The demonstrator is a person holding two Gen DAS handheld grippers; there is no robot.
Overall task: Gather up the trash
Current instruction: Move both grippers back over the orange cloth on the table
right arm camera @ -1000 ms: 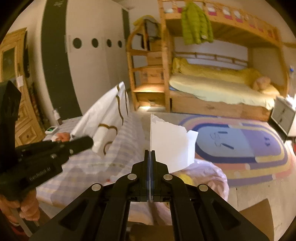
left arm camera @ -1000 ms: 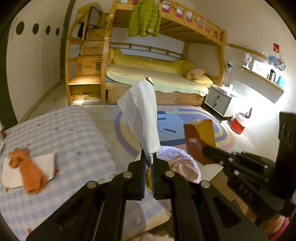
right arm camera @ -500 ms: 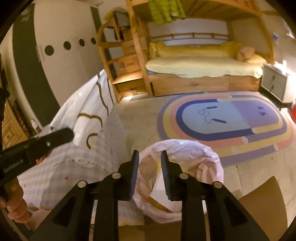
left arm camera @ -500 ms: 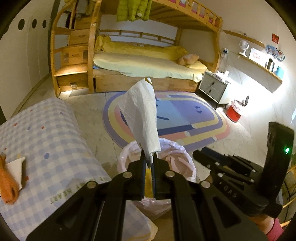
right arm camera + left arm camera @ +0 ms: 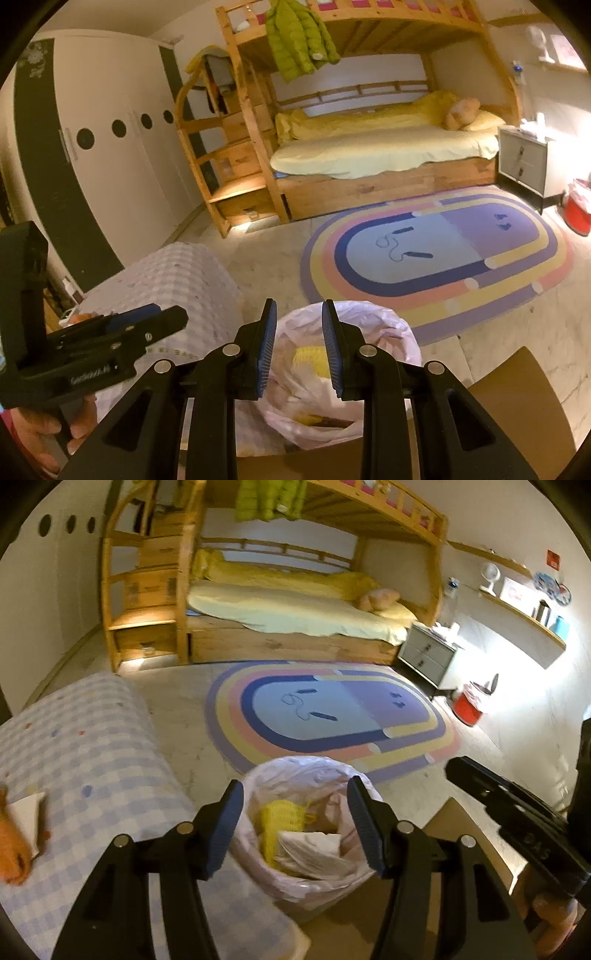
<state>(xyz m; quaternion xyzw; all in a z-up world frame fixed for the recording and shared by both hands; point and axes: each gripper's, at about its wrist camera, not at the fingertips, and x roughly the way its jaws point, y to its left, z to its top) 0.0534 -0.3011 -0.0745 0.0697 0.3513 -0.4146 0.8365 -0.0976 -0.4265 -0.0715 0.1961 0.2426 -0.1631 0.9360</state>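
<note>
A bin with a pale pink liner (image 5: 314,766) stands on the floor right under both grippers. Inside it lie a crumpled white bag (image 5: 314,851) and something yellow (image 5: 282,814). My left gripper (image 5: 295,786) hangs over the bin's mouth; its jaws are opening and nothing is between them. My right gripper (image 5: 299,308) is also above the bin (image 5: 388,326), open and empty, with yellow trash (image 5: 310,358) showing below its pads. Each gripper appears in the other's view: the right one (image 5: 456,768) at the right, the left one (image 5: 173,319) at the left, with a hand under it.
A checked blue-and-white bed cover (image 5: 92,757) lies left of the bin, with an orange toy (image 5: 14,853) on white paper at its edge. Brown cardboard (image 5: 465,834) sits right of the bin. Beyond are an oval rug (image 5: 332,716), a bunk bed (image 5: 295,609) and a red bin (image 5: 467,710).
Both grippers came over the bin. The right one opened first and its white paper dropped in. The left one then opened and its white bag fell into the bin.
</note>
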